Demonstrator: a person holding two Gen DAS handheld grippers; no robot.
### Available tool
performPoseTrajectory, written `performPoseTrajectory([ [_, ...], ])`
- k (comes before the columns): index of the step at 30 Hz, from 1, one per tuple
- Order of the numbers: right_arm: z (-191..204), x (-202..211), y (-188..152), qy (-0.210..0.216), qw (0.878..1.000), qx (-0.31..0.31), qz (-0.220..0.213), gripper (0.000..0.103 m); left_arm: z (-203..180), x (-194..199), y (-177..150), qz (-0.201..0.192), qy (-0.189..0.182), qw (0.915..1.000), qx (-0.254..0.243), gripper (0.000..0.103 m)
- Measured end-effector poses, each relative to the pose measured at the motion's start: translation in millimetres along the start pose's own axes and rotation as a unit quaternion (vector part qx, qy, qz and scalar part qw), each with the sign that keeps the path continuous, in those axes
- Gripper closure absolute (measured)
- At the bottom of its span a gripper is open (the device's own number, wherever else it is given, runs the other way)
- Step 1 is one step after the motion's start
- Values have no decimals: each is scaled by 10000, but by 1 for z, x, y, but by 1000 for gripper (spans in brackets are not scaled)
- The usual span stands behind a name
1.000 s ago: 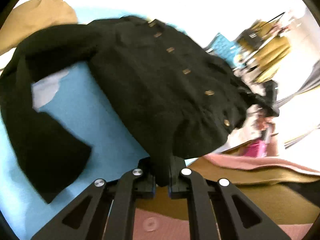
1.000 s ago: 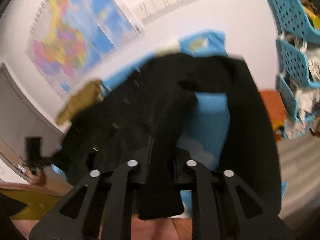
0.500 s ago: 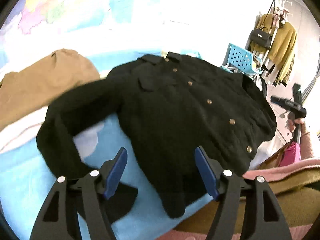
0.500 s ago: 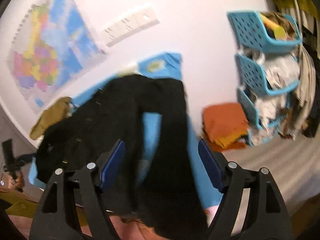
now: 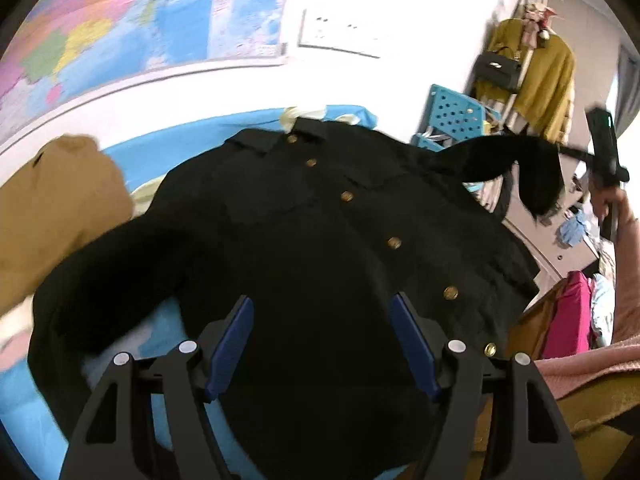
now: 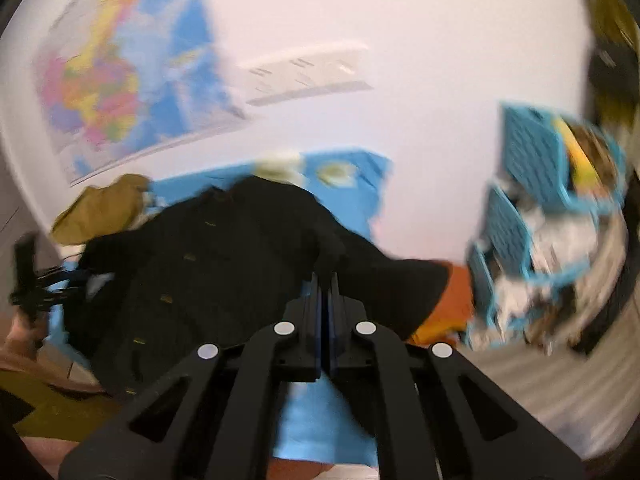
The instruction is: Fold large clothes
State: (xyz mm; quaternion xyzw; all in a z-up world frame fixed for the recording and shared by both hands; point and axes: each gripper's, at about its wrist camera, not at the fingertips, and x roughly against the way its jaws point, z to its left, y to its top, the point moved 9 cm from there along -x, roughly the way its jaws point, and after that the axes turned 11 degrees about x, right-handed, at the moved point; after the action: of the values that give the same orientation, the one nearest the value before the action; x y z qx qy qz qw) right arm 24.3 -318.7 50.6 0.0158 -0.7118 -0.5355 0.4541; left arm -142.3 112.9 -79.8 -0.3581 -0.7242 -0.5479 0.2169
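Note:
A black jacket (image 5: 300,240) with gold buttons lies front up on a blue cloth (image 5: 168,140). My left gripper (image 5: 320,304) hovers over its lower hem, jaws wide open with nothing pressed between the blue pads. One sleeve (image 5: 100,280) curls down at the left. The other sleeve (image 5: 516,160) is lifted off the table at the right, where my right gripper (image 5: 604,148) holds it. In the blurred right wrist view the right gripper (image 6: 325,280) is shut, with that sleeve's black fabric (image 6: 384,276) pinched at its tips above the jacket (image 6: 192,272).
A tan garment (image 5: 52,208) lies at the table's left. Blue basket shelves (image 6: 540,216) with clutter stand to the right, an orange garment (image 6: 452,308) on the floor beside them. Mustard coats hang on a rack (image 5: 532,72). A pink sleeve (image 5: 624,300) reaches in at the right.
The left gripper let go of the jacket's hem, opened wide and rose. The right gripper released the cloth, opened, then shut on the sleeve and lifted it.

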Motion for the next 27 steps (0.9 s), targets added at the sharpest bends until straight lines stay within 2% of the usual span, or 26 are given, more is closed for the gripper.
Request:
performPoseTrajectory([
  [3,44,-17,35,250,9979,599,-1,100,-11,-7,9,-37,-171,9997,-178,35],
  [6,102,-61,57,885,9911,995,84,98,-21,-15,17,-20,-383,9989,-251,35],
  [11,168,-141,53,1723,9783,975,609,89,-37,-25,21,38,-645,9971,-414,35],
  [12,177,-149,51,1823,9765,936,668,83,-40,-27,20,71,-720,9965,-425,34],
  [14,184,-156,49,2003,9739,861,623,53,-44,-33,17,159,-818,9957,-413,33],
  [15,182,-154,51,2018,9747,804,534,50,-46,-36,16,222,-872,9952,-396,33],
  [17,161,-140,53,1943,9792,552,195,52,-48,-42,12,333,-980,9940,-367,31],
  [21,94,-117,45,1363,9898,-261,-313,52,-62,-60,10,548,-1087,9917,-414,25],
  [23,50,-115,22,933,9927,-721,-268,50,-71,-74,12,631,-1032,9915,-478,21],
  [26,19,-131,-16,868,9887,-1218,95,50,-78,-104,17,674,-527,9935,-753,21],
  [27,16,-139,-28,924,9867,-1315,248,50,-79,-111,18,730,-506,9933,-741,25],
])
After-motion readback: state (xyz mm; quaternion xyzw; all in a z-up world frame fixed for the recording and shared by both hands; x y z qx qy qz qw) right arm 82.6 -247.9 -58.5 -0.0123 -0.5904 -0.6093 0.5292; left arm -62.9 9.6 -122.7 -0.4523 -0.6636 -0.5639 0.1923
